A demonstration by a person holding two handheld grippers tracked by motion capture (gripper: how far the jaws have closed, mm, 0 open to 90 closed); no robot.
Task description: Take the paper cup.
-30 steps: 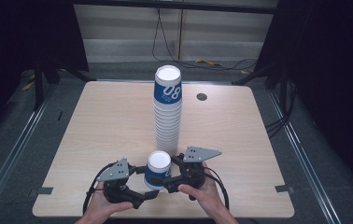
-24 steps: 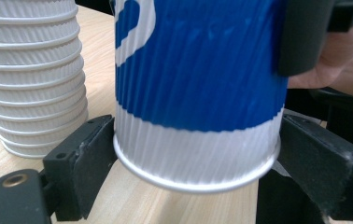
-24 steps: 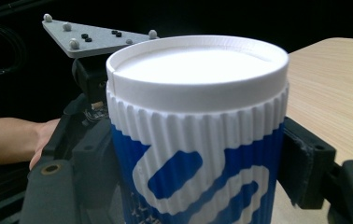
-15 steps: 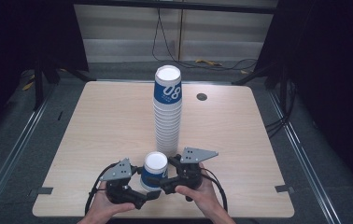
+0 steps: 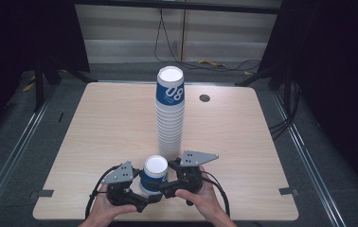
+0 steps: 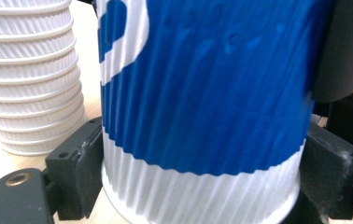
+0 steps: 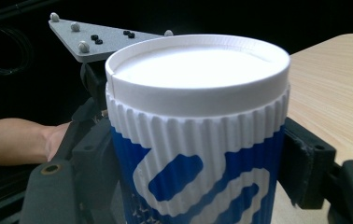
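A blue-and-white ribbed paper cup (image 5: 155, 171) stands near the table's front edge with a flat white end facing up. My left gripper (image 5: 145, 196) comes in from the left, and its jaws press the cup's lower part (image 6: 202, 116) on both sides. My right gripper (image 5: 166, 187) comes in from the right. In the right gripper view its jaws clamp the cup (image 7: 198, 140) just under the white band. Right behind stands a tall stack of the same cups (image 5: 170, 118), also seen in the left gripper view (image 6: 25, 74).
The light wooden table (image 5: 96, 123) has a small round dark hole (image 5: 204, 98) at the back right. Bare hands (image 5: 205, 201) hold both grippers at the front edge. Dark floor and rails surround the table.
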